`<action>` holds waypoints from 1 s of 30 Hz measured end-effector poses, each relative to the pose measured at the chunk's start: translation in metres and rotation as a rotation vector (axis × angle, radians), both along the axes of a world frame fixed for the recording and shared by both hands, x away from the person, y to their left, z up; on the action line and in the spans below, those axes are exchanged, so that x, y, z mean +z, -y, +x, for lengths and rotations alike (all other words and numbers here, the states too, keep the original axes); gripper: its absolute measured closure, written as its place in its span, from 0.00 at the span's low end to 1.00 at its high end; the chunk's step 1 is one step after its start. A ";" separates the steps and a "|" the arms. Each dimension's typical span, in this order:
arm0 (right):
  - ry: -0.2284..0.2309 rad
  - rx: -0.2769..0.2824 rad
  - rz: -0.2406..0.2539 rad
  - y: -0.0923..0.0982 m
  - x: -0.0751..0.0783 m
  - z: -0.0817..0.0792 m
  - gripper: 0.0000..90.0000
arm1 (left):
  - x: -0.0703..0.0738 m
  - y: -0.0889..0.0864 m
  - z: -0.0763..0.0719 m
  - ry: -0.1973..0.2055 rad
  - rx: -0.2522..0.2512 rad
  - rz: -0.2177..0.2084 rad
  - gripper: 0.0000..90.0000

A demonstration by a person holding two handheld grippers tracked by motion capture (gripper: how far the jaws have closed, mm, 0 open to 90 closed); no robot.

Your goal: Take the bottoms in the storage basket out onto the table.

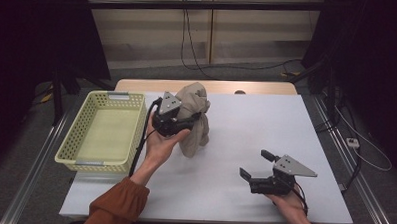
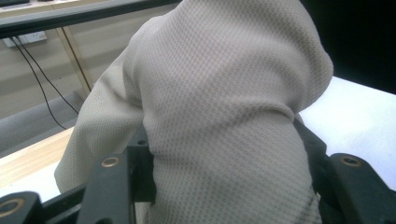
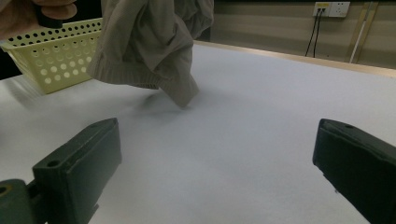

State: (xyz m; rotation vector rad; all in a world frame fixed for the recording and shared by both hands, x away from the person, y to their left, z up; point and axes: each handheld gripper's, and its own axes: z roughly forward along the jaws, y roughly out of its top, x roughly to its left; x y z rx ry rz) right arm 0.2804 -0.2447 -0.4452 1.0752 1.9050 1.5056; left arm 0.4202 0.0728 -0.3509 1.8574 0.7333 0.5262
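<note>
Your left gripper (image 1: 178, 122) is clamped on the beige cloth (image 1: 195, 117); in the left gripper view the cloth (image 2: 224, 116) bulges out between the black jaws. You hold the cloth up over the white table (image 1: 245, 143), just right of the yellow basket (image 1: 102, 131); its low end hangs close to the table top, and I cannot tell if it touches. Your right gripper (image 1: 258, 166) sits near the table's front right part, well apart from the cloth; its jaws are wide apart with nothing between them.
</note>
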 end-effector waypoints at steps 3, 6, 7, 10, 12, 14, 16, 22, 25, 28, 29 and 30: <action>-0.002 -0.002 0.007 0.000 0.000 0.000 0.01 | -0.002 0.002 0.003 -0.005 0.000 0.007 0.47; -0.004 -0.003 0.007 0.000 0.000 0.000 0.01 | -0.004 0.004 0.007 -0.013 0.000 0.007 0.47; -0.005 -0.003 0.006 0.000 0.000 0.000 0.01 | -0.005 0.005 0.008 -0.014 -0.001 0.005 0.47; -0.005 -0.003 0.006 0.000 0.000 0.000 0.01 | -0.008 0.005 0.009 -0.020 0.001 0.007 0.47; -0.003 -0.002 0.002 0.000 0.000 0.000 0.01 | -0.010 0.006 0.009 -0.022 0.003 0.021 0.47; -0.001 -0.001 0.003 0.000 0.000 0.000 0.01 | -0.012 0.006 0.009 -0.026 0.004 0.019 0.47; -0.001 -0.001 0.003 0.000 0.000 0.000 0.01 | -0.014 0.008 0.009 -0.029 0.000 0.030 0.46; -0.001 0.000 0.004 0.000 0.000 0.000 0.01 | -0.022 0.014 0.009 -0.046 -0.016 0.072 0.46; 0.001 0.003 0.000 0.000 0.000 0.000 0.01 | -0.026 0.015 0.011 -0.058 -0.019 0.091 0.46; 0.001 0.003 0.001 0.000 0.000 0.000 0.01 | -0.028 0.015 0.012 -0.066 -0.018 0.098 0.46; 0.001 0.003 0.001 0.000 0.000 0.000 0.01 | -0.029 0.015 0.012 -0.069 -0.017 0.107 0.46; 0.001 0.003 0.000 0.000 0.000 0.000 0.01 | -0.030 0.016 0.012 -0.070 -0.018 0.108 0.46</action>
